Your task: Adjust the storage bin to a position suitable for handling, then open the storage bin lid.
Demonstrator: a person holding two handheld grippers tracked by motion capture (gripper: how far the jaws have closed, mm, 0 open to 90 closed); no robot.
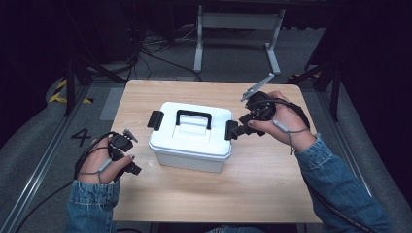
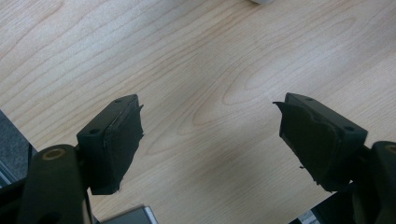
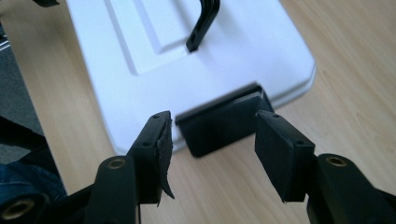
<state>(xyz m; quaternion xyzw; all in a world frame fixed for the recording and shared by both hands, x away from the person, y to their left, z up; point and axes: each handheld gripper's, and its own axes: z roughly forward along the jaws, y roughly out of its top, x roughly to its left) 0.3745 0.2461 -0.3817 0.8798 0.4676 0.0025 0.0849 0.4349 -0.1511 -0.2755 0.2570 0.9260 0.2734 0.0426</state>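
Right gripper (image 3: pixel 212 140) fingers gape wide astride white box's (image 1: pixel 192 136) black latch (image 3: pixel 219 123); left gripper (image 2: pixel 210 140) fingers wide.

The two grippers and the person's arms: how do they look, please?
Both the left gripper and the right gripper are black, with flat black jaw pads, worn and torn at the edges. A dark cable trails from each. The right one carries a grey plate. Both sleeves are blue denim.
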